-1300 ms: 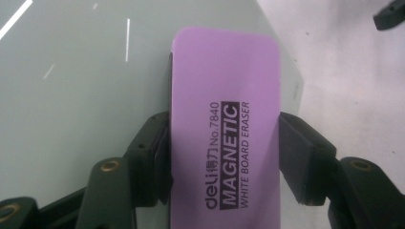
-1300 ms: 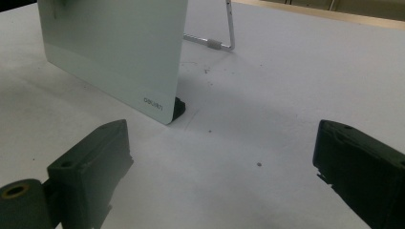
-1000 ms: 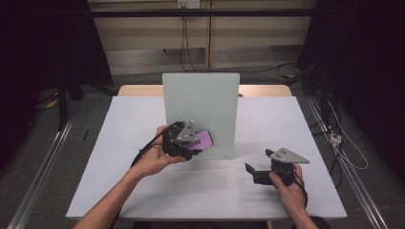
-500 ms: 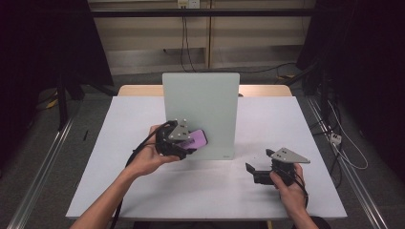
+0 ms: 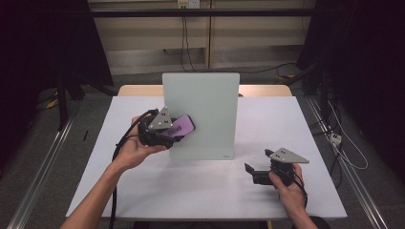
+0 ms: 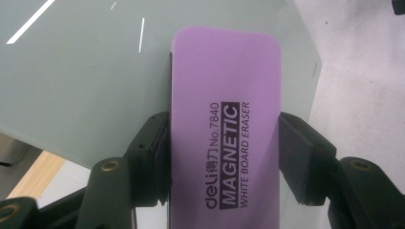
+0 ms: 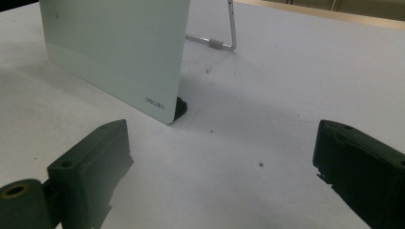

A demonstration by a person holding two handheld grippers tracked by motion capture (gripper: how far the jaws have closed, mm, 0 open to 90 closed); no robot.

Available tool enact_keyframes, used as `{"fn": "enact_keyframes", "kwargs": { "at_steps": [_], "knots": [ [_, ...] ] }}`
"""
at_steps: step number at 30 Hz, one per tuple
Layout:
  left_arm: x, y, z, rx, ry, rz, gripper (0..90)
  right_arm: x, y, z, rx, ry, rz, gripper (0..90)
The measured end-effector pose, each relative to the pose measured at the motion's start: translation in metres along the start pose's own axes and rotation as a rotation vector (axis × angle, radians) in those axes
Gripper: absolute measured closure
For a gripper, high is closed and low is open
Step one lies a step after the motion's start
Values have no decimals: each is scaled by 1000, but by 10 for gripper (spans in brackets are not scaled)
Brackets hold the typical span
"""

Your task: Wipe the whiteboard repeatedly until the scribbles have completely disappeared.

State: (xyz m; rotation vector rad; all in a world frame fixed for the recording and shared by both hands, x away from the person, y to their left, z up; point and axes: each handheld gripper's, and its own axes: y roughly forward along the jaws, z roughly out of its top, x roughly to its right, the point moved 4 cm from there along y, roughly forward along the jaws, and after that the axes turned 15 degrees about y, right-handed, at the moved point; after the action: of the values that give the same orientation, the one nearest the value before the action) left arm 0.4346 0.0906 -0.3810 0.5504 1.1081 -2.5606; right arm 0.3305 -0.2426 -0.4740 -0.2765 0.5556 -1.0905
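Eraser: the purple eraser (image 6: 224,129) sits lengthwise between the two black jaws of the left gripper (image 5: 165,131), its far end sticking out past the jaw tips against the face of the glass board (image 5: 200,114).
Left gripper: closed on the eraser, one pad pressing each long side; the left hand (image 5: 131,150) holds it up off the table, in front of the board's left half.
Right gripper: the right gripper (image 5: 260,171) rests low over the table at the right front, jaws standing wide apart with bare tabletop between them, well apart from the board.
Board: it stands upright near the middle of the table, pale green, leaning on a thin metal stand (image 7: 231,28) behind it.
Surface: a white table (image 5: 310,133) with a few small dark specks; a strip of wood shows at its far edge.
Room: dark curtains on both sides, grey floor, cables along the back wall.
Left gripper view: it gives the eraser's print, "MAGNETIC WHITE BOARD ERASER", which is too small to read from above.
Right gripper view: it shows the small maker's mark (image 7: 155,102) in the board's lower corner and the black foot (image 7: 180,107) beneath it.
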Motion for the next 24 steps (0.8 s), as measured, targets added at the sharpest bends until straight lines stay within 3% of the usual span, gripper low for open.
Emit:
{"fn": "enact_keyframes", "kwargs": {
  "at_steps": [9, 13, 17, 24],
  "knots": [
    [10, 5, -7, -10, 1, -27, 409, 0, 0, 0, 1, -2, 0, 50],
    [8, 5, -5, -20, 5, -35, 409, 0, 1, 0, -1, -2, 0, 50],
    [8, 5, -3, -19, 8, -15, 409, 0, 1, 0, -1, -1, -1, 51],
    [14, 11, -5, -22, 8, -35, 409, 0, 1, 0, 0, -2, 1, 51]
  ]
}}
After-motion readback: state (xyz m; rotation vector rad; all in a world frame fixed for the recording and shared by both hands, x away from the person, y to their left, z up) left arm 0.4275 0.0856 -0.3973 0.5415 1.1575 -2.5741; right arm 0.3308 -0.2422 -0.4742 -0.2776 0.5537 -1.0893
